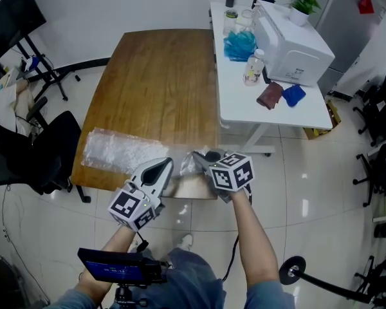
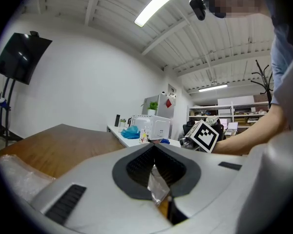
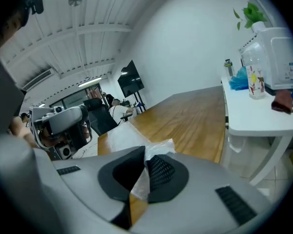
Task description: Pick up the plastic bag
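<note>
Clear, crinkly plastic bag (image 1: 186,165) is held at the wooden tabletop's (image 1: 161,82) near edge, one thin corner pinched in the left tongs (image 2: 155,165), another in the right tongs (image 3: 142,168), both pressed tight.

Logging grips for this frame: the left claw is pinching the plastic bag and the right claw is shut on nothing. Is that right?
Not quite. The right claw is not empty: it too is shut on the plastic bag, whose clear film shows pinched between its pads in the right gripper view. The left claw is pinching the bag, as you said.
</note>
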A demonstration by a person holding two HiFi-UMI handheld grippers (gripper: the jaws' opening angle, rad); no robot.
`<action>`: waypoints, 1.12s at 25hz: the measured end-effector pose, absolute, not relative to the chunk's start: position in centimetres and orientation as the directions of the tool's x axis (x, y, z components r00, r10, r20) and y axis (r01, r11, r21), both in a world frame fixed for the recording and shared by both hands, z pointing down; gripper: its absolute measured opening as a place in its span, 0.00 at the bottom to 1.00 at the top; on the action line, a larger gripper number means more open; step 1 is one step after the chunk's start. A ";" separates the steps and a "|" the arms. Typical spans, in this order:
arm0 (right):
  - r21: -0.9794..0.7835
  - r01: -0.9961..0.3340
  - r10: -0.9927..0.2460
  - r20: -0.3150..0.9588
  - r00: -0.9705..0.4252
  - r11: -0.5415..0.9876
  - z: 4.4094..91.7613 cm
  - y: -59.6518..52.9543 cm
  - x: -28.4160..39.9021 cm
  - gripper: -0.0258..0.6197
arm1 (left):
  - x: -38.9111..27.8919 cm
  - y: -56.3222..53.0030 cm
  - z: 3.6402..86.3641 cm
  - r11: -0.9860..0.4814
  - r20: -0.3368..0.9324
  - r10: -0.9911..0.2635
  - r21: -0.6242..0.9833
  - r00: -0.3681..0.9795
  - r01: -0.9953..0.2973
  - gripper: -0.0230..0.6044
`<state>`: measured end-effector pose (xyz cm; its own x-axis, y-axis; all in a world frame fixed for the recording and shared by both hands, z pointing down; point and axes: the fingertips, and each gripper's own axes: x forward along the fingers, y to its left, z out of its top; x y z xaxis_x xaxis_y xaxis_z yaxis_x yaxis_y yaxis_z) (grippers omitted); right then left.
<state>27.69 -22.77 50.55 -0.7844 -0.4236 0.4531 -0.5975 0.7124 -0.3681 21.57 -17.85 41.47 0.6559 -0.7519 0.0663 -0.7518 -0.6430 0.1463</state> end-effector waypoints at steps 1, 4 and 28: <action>-0.366 -0.603 -0.432 0.452 -0.781 0.709 50.7 -22.9 27.9 0.05 | 21.8 -17.9 41.5 -0.644 0.070 -0.750 0.146 0.658 -0.751 0.06; -0.343 -0.622 -0.454 0.456 -0.765 0.704 51.1 -23.1 28.2 0.09 | 22.1 -18.1 41.6 -0.645 0.072 -0.749 0.147 0.658 -0.750 0.06; -0.210 -0.787 -0.669 0.428 -0.608 0.581 51.1 -24.8 31.7 0.34 | 22.5 -18.1 42.1 -0.659 0.096 -0.734 0.143 0.673 -0.739 0.06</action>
